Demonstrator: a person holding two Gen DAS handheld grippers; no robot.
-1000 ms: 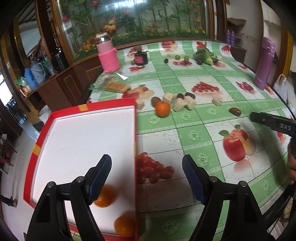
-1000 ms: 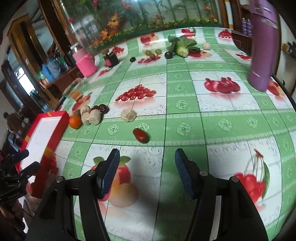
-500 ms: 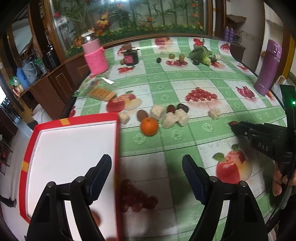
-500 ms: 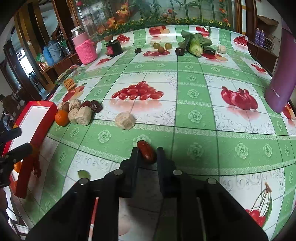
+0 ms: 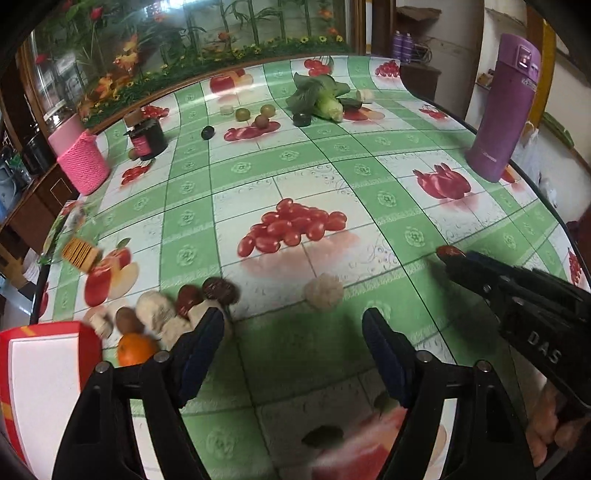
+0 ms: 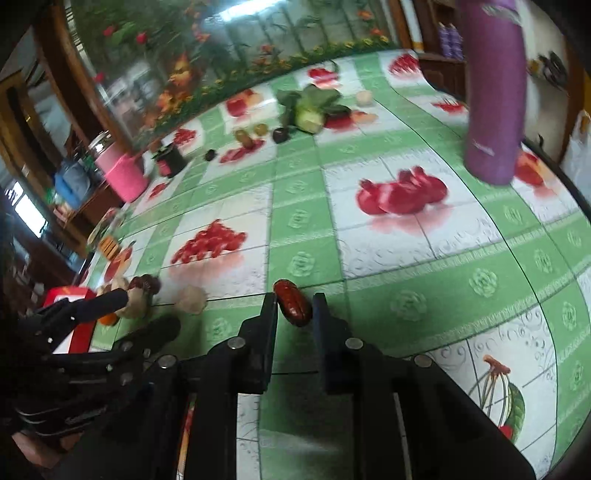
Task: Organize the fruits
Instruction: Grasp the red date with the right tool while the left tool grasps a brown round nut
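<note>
Only legible text: "DAS" in white on the black body of the right gripper; purple bottle print too blurred.

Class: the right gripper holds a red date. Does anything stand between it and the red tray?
Yes. From the right gripper with the date, a pale lump, the fruit cluster and the left gripper lie toward the tray.

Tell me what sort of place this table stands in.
Probably a home dining or living room. A fruit-print tablecloth covers the table, wooden cabinets stand beside it, and a glass panel painted with bamboo and flowers runs behind. A purple flask stands on the table.
</note>
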